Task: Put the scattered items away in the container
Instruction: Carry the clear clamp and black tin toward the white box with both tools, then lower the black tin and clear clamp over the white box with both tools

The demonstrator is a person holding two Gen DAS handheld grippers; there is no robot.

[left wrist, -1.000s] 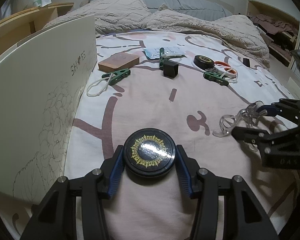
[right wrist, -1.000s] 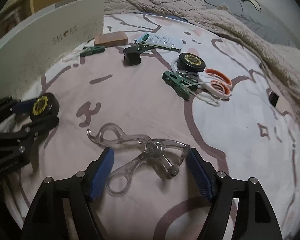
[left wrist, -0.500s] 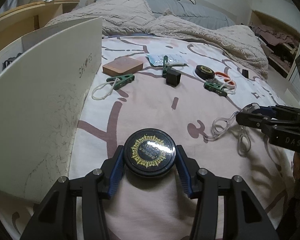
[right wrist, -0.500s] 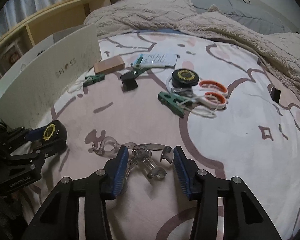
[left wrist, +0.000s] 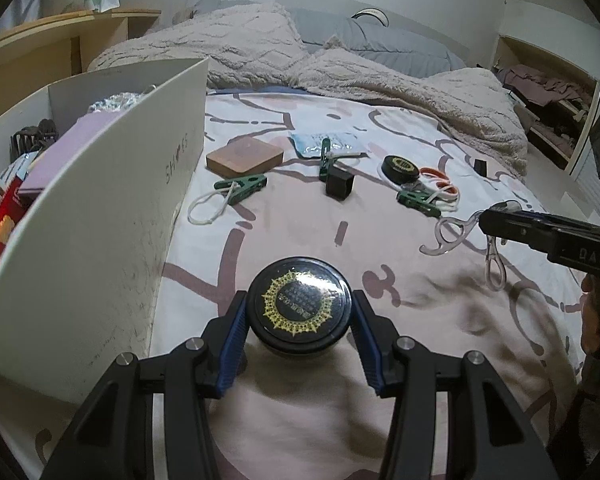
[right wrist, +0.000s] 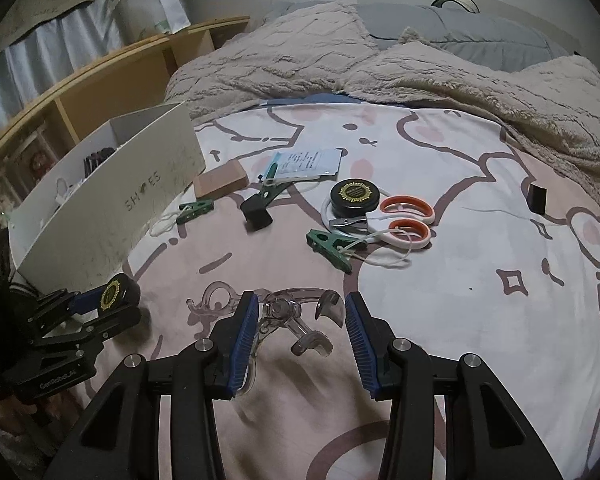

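— What are you holding, nearest first?

— My left hand-held gripper (left wrist: 299, 344) is clamping a black tin (left wrist: 299, 309) with a gold starburst lid, its blue pads pressing the tin's two sides, above the pink bedsheet (left wrist: 300, 420). My right hand-held gripper (right wrist: 299, 334) is gripping a clear plastic tool (right wrist: 284, 314); its jaws have just been closing and the tool is sitting between the pads, one loop handle sticking out past the left pad. In the left view the tool is hanging clear of the sheet.

— And the box?

— The white box (left wrist: 100, 216), lettered "SHOES", is standing just left of my left hand-held gripper. It is already holding a lilac book (left wrist: 66, 152) and other things I cannot make out.

— What is lying further out?

— Mid-bed, a green clip (left wrist: 242, 189) on a white cord is lying near the box, with a brown block (left wrist: 244, 158) just beyond it. Right of those, a black cube (left wrist: 339, 186) is sitting against a second green clip (left wrist: 325, 158), which is resting on a pale blue packet (left wrist: 320, 145). Further right, a second black tin (right wrist: 355, 199) is touching orange-handled scissors (right wrist: 404, 222), and a third green clip (right wrist: 330, 249) with a white cord is lying in front of them. A small black block (right wrist: 537, 199) is sitting apart at the far right, near the beige blanket (right wrist: 440, 68) bunched at the head of the bed.
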